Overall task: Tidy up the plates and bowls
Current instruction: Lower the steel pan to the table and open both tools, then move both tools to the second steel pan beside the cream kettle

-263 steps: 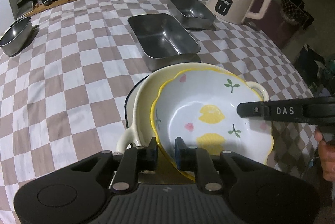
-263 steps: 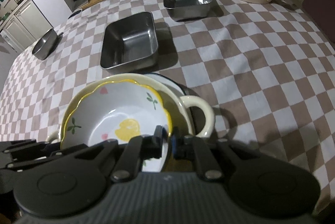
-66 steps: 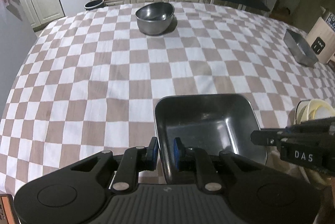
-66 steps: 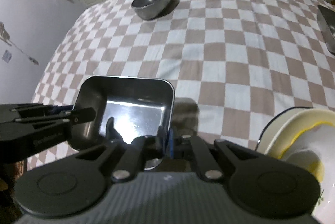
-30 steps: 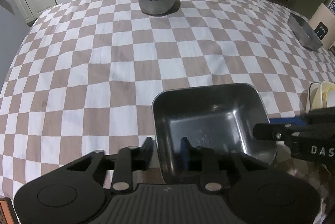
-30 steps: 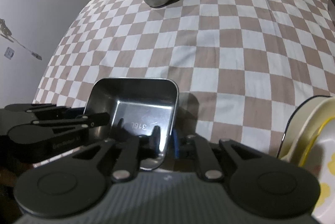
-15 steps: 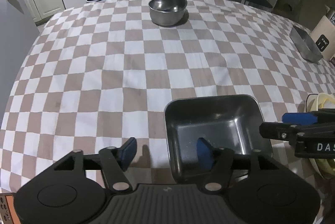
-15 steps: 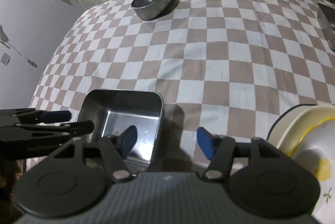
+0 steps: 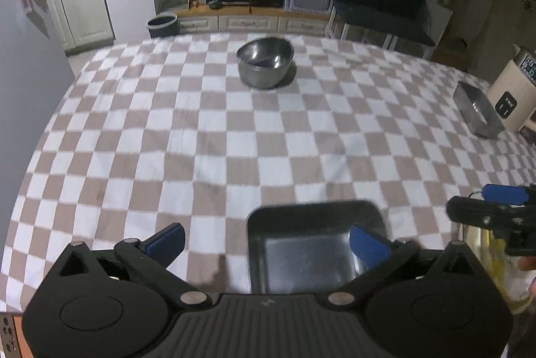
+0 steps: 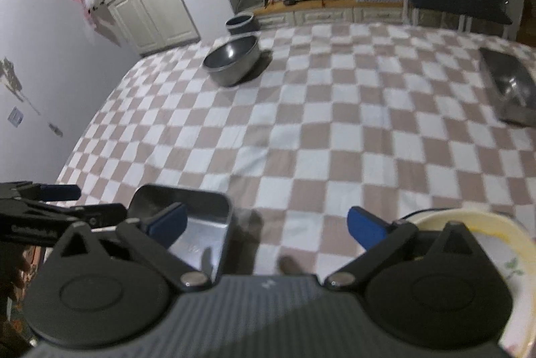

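Both grippers let go of tray (image 9: pixel 315 244) | L (image 9: pixel 268 240) + R (image 10: pixel 266 222) jaws opening, nothing gripped | next: lift clear w/o nudging tray, go for bowl (image 9: pixel 264 66)

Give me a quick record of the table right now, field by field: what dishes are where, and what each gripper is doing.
surface: checkered tablecloth
near tray: rectangular steel tray, resting on the cloth, nothing inside
far bowl: round steel bowl, upright at the far edge
far right tray: second steel tray, beside a cream kettle
stack: yellow-rimmed floral bowl nested in a cream dish, right of the near tray
left gripper: jaws opening, straddling the near tray's left wall, pads clear of it
right gripper: jaws opening, straddling its right wall, pads clear
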